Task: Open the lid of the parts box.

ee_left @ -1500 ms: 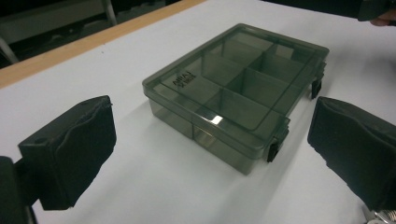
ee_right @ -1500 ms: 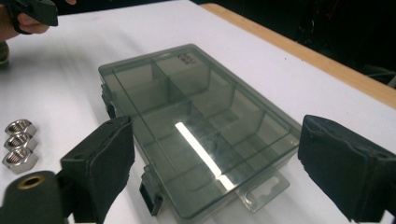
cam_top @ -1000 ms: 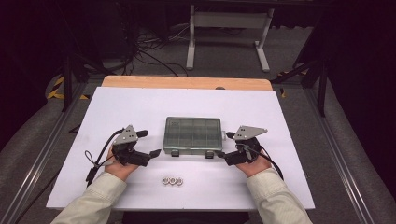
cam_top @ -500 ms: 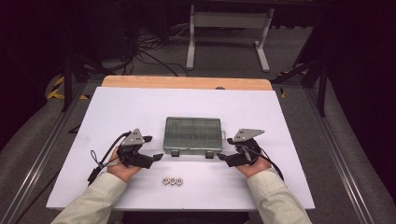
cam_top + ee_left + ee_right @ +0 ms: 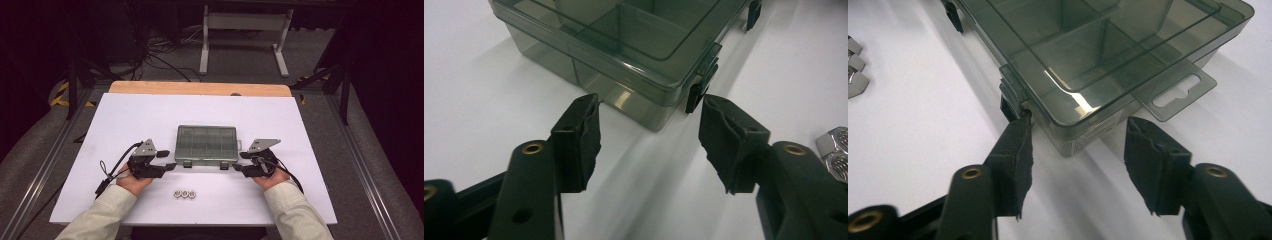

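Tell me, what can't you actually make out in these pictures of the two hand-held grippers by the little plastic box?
- Box contents: high view too small, tinted closed lid in the left gripper view.
- Nuts: cut off by the edge in both gripper views.
- Left gripper and right gripper on the latches: contact unclear, though the jaws have just been closing.
- Label on the box front: blurred.
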A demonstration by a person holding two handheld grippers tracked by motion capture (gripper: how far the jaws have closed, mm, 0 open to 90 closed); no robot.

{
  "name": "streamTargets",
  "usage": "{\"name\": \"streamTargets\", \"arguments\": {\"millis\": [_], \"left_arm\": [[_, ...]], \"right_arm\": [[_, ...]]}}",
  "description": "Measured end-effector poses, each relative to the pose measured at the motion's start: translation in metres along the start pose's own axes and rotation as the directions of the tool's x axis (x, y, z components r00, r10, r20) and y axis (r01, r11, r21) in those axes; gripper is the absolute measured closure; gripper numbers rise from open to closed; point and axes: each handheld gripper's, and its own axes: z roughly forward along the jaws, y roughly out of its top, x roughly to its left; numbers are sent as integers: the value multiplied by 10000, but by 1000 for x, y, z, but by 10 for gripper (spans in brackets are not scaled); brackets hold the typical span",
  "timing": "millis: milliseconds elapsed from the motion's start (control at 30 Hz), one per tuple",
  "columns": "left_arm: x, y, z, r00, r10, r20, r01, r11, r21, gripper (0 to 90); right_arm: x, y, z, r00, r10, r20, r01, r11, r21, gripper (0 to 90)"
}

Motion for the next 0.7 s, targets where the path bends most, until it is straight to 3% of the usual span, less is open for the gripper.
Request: {"name": "streamTargets", "arguments": {"millis": [267,700], "left_arm": [[-4,1,3,9996,201,182,-205,9995,235,570],[-5,2,5,9998,171,83,-173,9994,306,680]], "right_arm": [[2,0,2,9999,-131,54,131,9998,127,557],[3,0,3,9999,-144,71,143,9998,144,577]]}}
